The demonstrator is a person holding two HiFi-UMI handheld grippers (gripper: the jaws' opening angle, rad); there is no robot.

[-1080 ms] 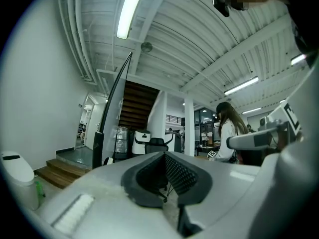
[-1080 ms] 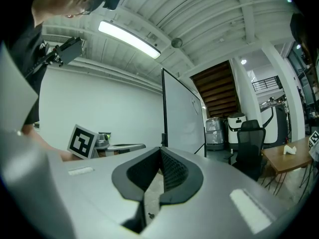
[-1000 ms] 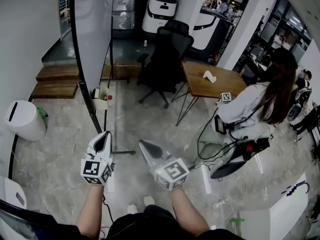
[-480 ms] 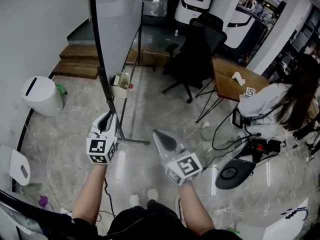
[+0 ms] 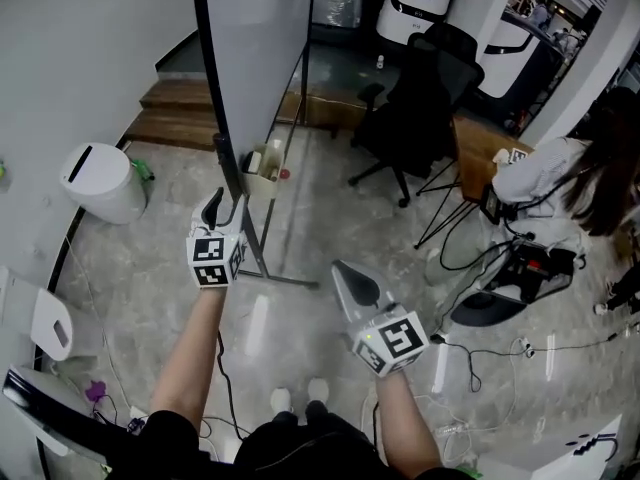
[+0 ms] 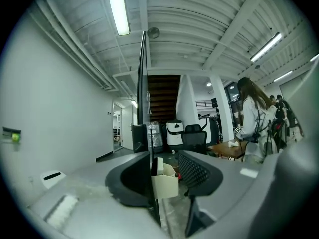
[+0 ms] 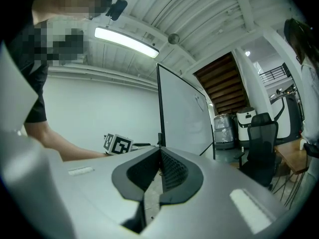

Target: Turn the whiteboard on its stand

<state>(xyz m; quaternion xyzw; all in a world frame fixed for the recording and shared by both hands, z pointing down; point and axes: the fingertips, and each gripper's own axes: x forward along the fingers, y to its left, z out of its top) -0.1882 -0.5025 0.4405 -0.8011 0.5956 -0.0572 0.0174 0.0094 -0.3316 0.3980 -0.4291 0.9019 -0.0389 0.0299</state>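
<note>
At the near edge of the tall, black-framed white whiteboard (image 5: 262,48), your left gripper (image 5: 222,208) points level. Its fingers (image 6: 199,171) have just been opening and stand spread, with the board's black frame edge (image 6: 144,108) between them but not pinched. Your right gripper (image 5: 343,268) hangs well short of the whiteboard, off to its right, fingers pressed together on nothing. The whiteboard stands upright on its black metal stand (image 5: 290,282), its edge toward you. By my reading no hold is made yet, so the whole turn is left to do.
</note>
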